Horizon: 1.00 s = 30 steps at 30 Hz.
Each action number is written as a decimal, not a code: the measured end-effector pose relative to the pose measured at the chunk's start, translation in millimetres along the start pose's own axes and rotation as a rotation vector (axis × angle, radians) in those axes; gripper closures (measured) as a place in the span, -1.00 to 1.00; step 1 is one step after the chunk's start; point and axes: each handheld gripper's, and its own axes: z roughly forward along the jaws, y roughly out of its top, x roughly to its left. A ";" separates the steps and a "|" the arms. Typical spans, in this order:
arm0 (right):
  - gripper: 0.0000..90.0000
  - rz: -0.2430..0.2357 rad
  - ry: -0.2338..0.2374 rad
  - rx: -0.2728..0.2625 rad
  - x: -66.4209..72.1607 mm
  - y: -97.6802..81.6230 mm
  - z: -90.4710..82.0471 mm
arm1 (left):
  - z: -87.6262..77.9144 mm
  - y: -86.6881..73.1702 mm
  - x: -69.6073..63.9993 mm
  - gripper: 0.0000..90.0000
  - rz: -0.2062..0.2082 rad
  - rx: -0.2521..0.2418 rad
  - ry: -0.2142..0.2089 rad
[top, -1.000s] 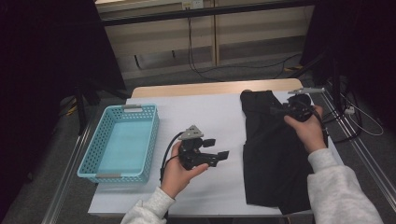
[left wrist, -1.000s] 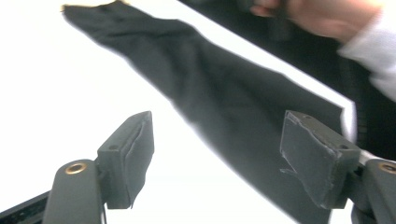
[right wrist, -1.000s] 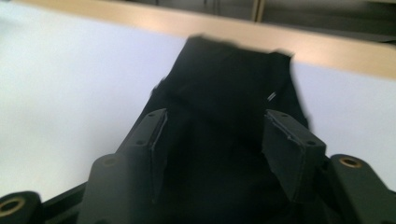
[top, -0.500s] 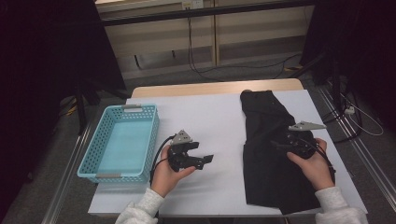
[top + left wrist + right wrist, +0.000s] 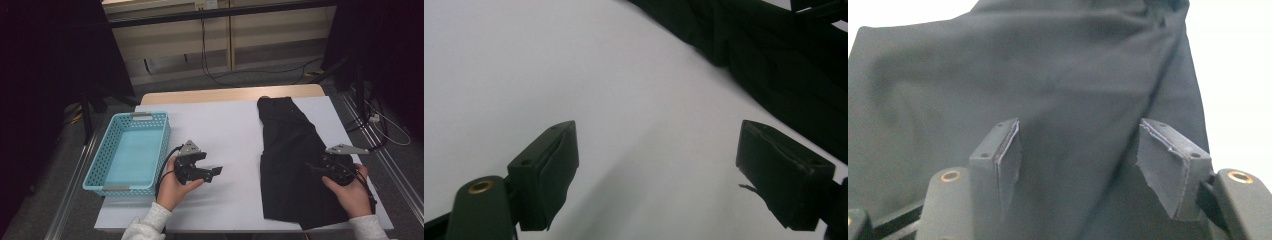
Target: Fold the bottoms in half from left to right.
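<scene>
The right gripper stands over the lower half of the black garment, its jaws parted with nothing between them; they have just been closing a little, but in the right gripper view the pads clear the cloth and press on nothing. It points toward the table's left, which reads as lining up on the fabric's near portion for a pinch. The left gripper is held above bare white table near the front edge, jaws wide apart and empty, having just been opening; in the left gripper view its pads frame plain surface, with the garment's left edge lying ahead and apart. That stance suggests it is made ready to take the cloth's left side while the right takes the other. The garment lies flat along the table's right side, running from near the back edge to the front edge, creased down its length, evidently spread for folding. The blue basket sits at the left edge, empty and well apart, likely the garment's destination.
</scene>
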 end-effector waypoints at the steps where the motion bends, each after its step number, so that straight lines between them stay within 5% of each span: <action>1: -0.18 0.000 -0.005 0.012 -0.7 -2.4 -0.8 | -0.3 0.1 0.4 -0.63 -0.004 -0.004 0.003; 16: 0.33 0.019 0.025 0.028 -3.2 -22.1 -20.4 | 2.1 2.8 -2.2 -0.64 0.037 0.011 -0.002; 30: 0.46 0.029 0.038 0.083 5.3 -32.7 -26.0 | 0.9 1.6 2.4 -0.64 0.032 0.008 0.001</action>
